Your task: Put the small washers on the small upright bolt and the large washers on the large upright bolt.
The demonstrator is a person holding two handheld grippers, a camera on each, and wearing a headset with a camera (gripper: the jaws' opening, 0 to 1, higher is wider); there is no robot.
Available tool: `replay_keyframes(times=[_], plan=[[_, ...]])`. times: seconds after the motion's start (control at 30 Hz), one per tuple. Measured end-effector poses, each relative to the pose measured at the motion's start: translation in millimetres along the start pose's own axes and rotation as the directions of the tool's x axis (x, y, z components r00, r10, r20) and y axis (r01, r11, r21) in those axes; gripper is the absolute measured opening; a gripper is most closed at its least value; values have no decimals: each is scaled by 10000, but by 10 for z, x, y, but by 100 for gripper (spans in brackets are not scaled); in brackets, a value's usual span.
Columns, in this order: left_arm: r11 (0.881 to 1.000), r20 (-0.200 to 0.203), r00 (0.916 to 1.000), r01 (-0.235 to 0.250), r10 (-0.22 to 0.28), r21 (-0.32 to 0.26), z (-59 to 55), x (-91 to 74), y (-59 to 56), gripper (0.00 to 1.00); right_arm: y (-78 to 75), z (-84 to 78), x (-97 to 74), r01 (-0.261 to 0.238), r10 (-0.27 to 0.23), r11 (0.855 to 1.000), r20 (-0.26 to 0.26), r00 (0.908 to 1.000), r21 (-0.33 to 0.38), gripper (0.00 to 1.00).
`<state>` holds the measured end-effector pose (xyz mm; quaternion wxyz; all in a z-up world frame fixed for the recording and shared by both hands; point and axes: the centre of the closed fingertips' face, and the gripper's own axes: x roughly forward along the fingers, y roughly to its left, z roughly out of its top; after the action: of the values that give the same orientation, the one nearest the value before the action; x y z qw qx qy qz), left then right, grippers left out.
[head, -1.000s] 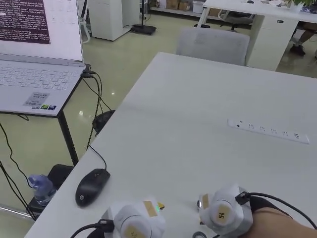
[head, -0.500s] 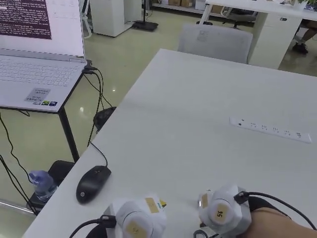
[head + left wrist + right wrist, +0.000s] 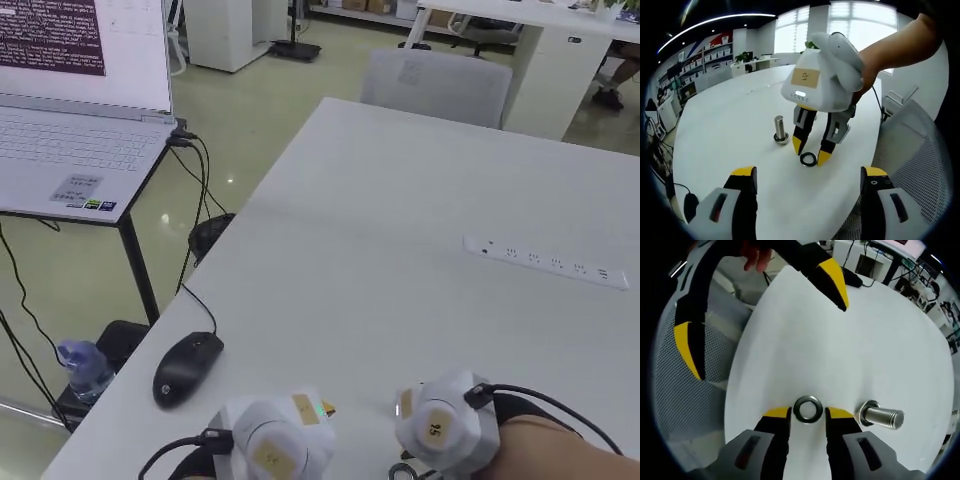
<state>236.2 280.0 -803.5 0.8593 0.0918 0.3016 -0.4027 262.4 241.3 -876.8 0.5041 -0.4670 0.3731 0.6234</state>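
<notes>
Washer (image 3: 807, 409) lying flat on the white table (image 3: 790, 340), framed by the yellow tips of the right gripper (image 3: 808, 415): its jaws are narrowly parted, one tip just beside each side of the ring, with a sliver of table visible on either side, so nothing is clamped. An upright bolt (image 3: 780, 130) with a wider collar at its base stands on the table close beside the washer, apart from it. The left gripper (image 3: 809, 172) faces this scene from near the table surface, its jaws spread wide and holding nothing. In the left gripper view a person's forearm (image 3: 900, 45) carries the right gripper, which points down at the table. The head view places both grippers at the table's near edge, a computer mouse (image 3: 187, 367) beside them, a power strip (image 3: 545, 262) well apart, and a laptop (image 3: 70, 150) on a separate stand.
</notes>
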Motion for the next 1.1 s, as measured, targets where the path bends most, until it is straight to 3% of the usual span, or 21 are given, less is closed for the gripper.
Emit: replay_keyframes(times=[0.5,1.1], plan=[[10000,-10,10000,38,-38,-36,-23,-2,-34,83,0,2,13,224,-221,9989,-92,9997,416,23],[10000,-108,9999,-23,23,-29,-72,-45,-29,82,5,-7,-48,36,-25,9967,-139,9999,809,22]])
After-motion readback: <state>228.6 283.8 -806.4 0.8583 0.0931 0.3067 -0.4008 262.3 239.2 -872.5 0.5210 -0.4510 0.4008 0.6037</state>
